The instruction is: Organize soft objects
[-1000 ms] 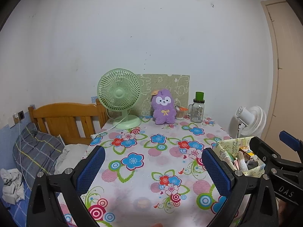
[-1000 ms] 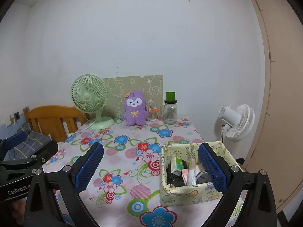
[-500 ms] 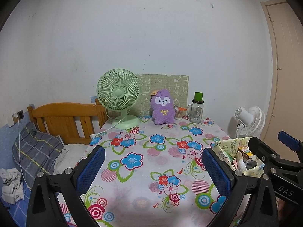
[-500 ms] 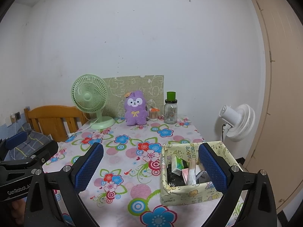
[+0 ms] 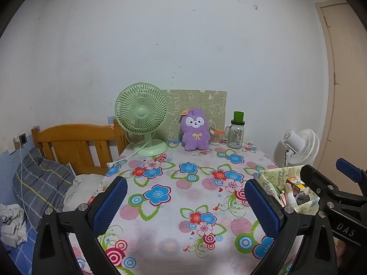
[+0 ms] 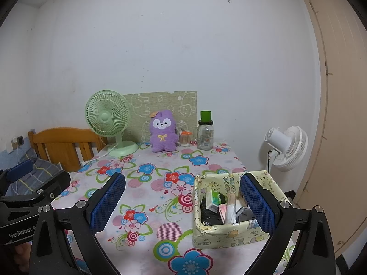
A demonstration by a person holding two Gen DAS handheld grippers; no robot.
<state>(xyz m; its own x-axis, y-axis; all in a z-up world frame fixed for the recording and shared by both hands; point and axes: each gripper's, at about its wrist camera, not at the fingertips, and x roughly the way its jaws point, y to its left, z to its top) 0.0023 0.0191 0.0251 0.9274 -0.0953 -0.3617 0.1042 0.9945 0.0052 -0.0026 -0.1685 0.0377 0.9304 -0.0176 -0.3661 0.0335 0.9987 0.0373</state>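
Observation:
A purple plush toy [image 5: 195, 129] sits upright at the far edge of the floral table [image 5: 174, 197], against a green patterned board; it also shows in the right wrist view [image 6: 163, 131]. My left gripper [image 5: 183, 202] is open and empty, held above the near part of the table. My right gripper [image 6: 181, 200] is open and empty, to the right of the left one, with its right finger over a yellow paper-covered box [image 6: 231, 231] of small items. The box also shows in the left wrist view [image 5: 273, 176].
A green desk fan [image 5: 143, 119] stands left of the plush, its cord trailing off the table. A glass jar with a green cap [image 5: 236, 134] and a small toothpick jar [image 6: 184, 137] stand right of it. A wooden bed with pillow [image 5: 43, 183] lies left; a white floor fan [image 6: 286, 146] stands right.
Both grippers have drifted back slightly from the table; the scene looks a little farther. Nothing on the table has moved.

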